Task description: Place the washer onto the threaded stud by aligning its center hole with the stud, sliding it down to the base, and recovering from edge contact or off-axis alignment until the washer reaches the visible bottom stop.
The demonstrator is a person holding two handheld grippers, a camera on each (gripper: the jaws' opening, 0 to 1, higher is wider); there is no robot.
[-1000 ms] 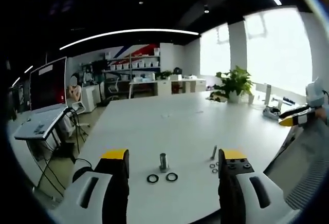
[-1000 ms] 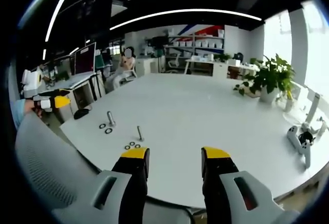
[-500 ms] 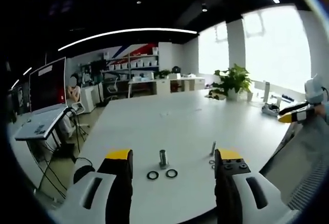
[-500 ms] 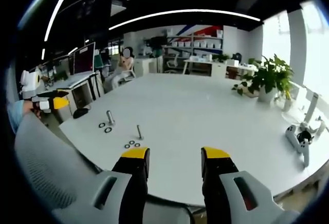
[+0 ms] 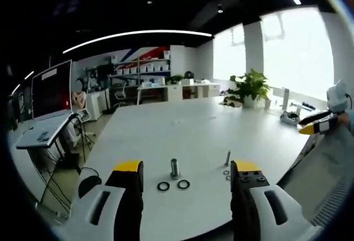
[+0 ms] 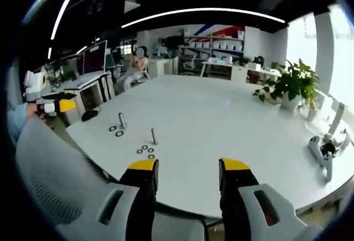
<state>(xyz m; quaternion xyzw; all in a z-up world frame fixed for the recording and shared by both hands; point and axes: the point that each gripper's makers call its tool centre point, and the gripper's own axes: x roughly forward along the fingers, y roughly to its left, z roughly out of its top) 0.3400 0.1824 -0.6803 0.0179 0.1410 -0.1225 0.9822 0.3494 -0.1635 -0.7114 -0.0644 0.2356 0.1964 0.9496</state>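
Note:
In the left gripper view a short thick stud (image 5: 174,168) stands upright on the white table (image 5: 182,130), with two dark washers (image 5: 163,186) (image 5: 183,184) lying flat just in front of it. A thin threaded stud (image 5: 228,157) stands further right, small washers (image 5: 226,173) at its foot. My left gripper (image 5: 183,169) hovers open and empty near the table's edge. The right gripper view shows the thin stud (image 6: 154,136), several small washers (image 6: 145,151), the thick stud (image 6: 122,121) and its washers (image 6: 116,131). My right gripper (image 6: 188,166) is open and empty, well short of them.
A potted plant (image 6: 293,86) stands at the table's far side, a white controller (image 6: 325,150) lies near its right edge. A grey mesh chair back (image 6: 50,169) sits at lower left of the right gripper view. A seated person (image 6: 135,67) and desks are far behind.
Both views have shifted slightly with the hands. The left gripper's jaws stand a little closer together than one second ago. Studs and washers have not moved.

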